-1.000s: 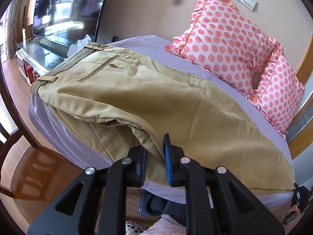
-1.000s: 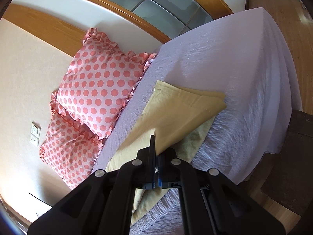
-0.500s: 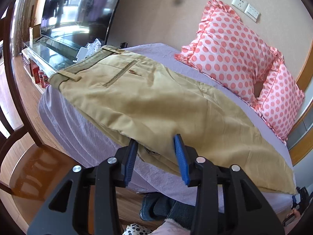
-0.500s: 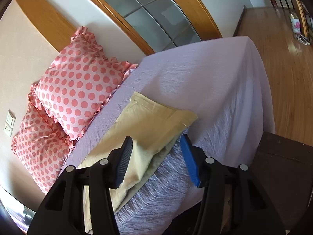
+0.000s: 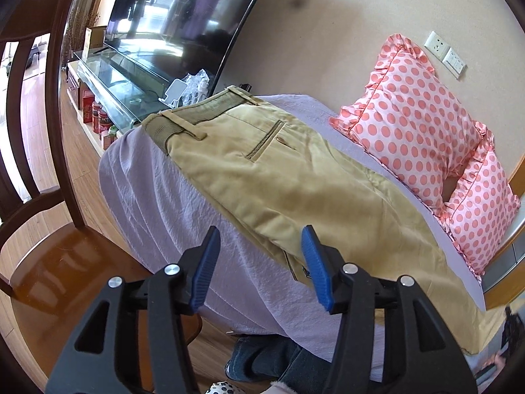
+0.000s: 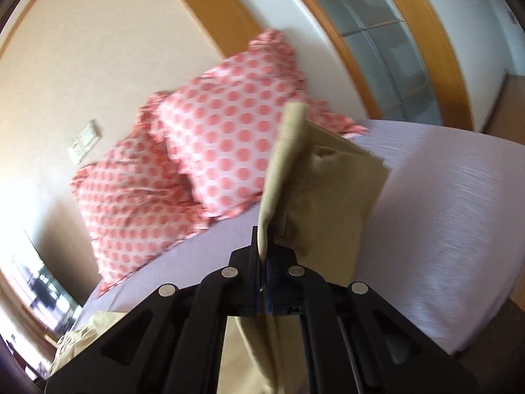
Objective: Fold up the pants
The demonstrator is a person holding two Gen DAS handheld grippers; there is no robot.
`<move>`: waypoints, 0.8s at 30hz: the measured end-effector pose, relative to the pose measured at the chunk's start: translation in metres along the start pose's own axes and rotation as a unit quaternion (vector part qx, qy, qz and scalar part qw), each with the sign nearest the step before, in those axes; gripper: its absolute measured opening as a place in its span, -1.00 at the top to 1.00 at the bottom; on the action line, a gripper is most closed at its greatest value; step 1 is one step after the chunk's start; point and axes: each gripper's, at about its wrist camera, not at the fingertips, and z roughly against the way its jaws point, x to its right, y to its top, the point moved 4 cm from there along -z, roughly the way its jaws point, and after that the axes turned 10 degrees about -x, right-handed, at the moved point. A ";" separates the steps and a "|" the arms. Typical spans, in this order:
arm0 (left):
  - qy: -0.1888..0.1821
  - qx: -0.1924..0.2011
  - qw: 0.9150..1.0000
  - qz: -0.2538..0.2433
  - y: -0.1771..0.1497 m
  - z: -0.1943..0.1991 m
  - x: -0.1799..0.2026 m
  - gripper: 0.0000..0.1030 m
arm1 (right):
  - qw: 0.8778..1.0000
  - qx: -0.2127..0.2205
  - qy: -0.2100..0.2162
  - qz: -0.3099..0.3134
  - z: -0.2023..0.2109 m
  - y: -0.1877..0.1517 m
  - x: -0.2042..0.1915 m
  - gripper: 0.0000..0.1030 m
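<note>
Khaki pants (image 5: 295, 177) lie folded lengthwise along a bed with a lilac sheet (image 5: 183, 216), waistband at the far left, legs running to the right. My left gripper (image 5: 259, 246) is open and empty, just off the near edge of the pants' seat. My right gripper (image 6: 262, 256) is shut on the leg end of the pants (image 6: 321, 197) and holds it lifted off the sheet (image 6: 459, 229); the view is blurred by motion.
Two pink polka-dot pillows (image 5: 426, 131) lean on the wall behind the bed. A dark wooden chair (image 5: 49, 229) stands left of the bed. A TV (image 5: 183, 16) on a glass stand (image 5: 108, 88) is at the back left. A person's legs (image 5: 269, 361) show below.
My left gripper opened, let go of the pants and drew back towards the bed's edge. My right gripper opened, then shut on the leg end and lifted it.
</note>
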 end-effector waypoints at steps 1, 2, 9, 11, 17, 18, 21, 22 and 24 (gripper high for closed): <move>-0.002 0.000 1.000 -0.006 -0.002 0.000 0.002 -0.06 | 0.999 -0.012 0.038 0.027 -0.009 -0.001 -0.031 0.95; -0.005 0.001 1.000 -0.012 -0.004 0.001 0.004 -0.07 | 0.996 -0.025 0.074 0.050 -0.018 -0.005 -0.058 0.95; -0.040 -0.002 0.996 -0.078 -0.018 0.004 0.028 -0.36 | 0.908 -0.252 0.212 0.259 -0.082 -0.139 -0.221 0.91; -0.053 -0.012 0.993 -0.108 -0.026 0.000 0.039 -0.42 | 0.878 -0.306 0.202 0.307 -0.087 -0.179 -0.233 0.67; -0.088 -0.031 0.979 -0.179 -0.048 -0.016 0.067 -0.55 | 0.887 -0.279 0.223 0.294 -0.067 -0.168 -0.222 -0.50; -0.089 -0.035 0.978 -0.183 -0.050 -0.019 0.069 -0.56 | 0.891 -0.275 0.220 0.287 -0.066 -0.162 -0.219 -0.52; -0.090 -0.051 0.979 -0.176 -0.052 -0.031 0.070 -0.56 | 0.900 -0.277 0.209 0.266 -0.077 -0.153 -0.214 -0.56; -0.090 -0.055 0.980 -0.172 -0.051 -0.034 0.069 -0.56 | 0.901 -0.281 0.206 0.258 -0.079 -0.153 -0.211 -0.56; -0.088 -0.060 0.982 -0.159 -0.047 -0.039 0.066 -0.56 | 0.902 -0.292 0.202 0.245 -0.082 -0.156 -0.205 -0.56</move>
